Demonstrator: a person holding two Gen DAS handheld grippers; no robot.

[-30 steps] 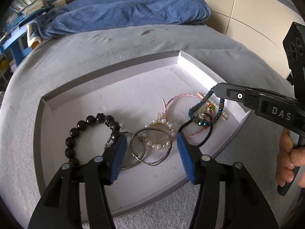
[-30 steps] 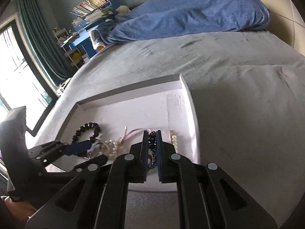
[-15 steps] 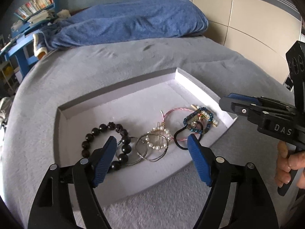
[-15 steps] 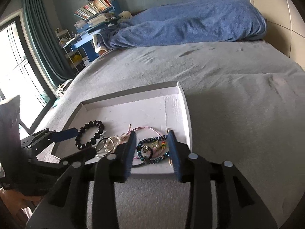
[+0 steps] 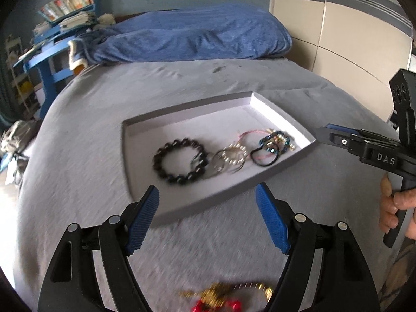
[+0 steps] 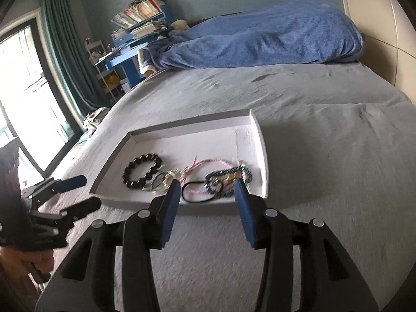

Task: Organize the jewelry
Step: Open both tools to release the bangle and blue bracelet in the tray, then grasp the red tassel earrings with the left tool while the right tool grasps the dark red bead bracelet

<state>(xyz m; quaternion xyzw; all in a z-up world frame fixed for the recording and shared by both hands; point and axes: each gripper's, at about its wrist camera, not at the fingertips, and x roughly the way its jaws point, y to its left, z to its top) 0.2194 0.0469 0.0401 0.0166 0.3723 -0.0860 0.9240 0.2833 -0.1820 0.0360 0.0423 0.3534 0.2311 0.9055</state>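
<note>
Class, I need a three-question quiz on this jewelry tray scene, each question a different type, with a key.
1. True or false: the black bead bracelet lies inside the tray.
2. Multiple choice: what is between the left gripper's jaws? A) a bracelet B) nothing C) a hair tie
3. Fill in: the tray rests on a grey ___.

Key:
1. True.
2. B; the right gripper holds nothing either, its jaws opening.
3. Bed.
</note>
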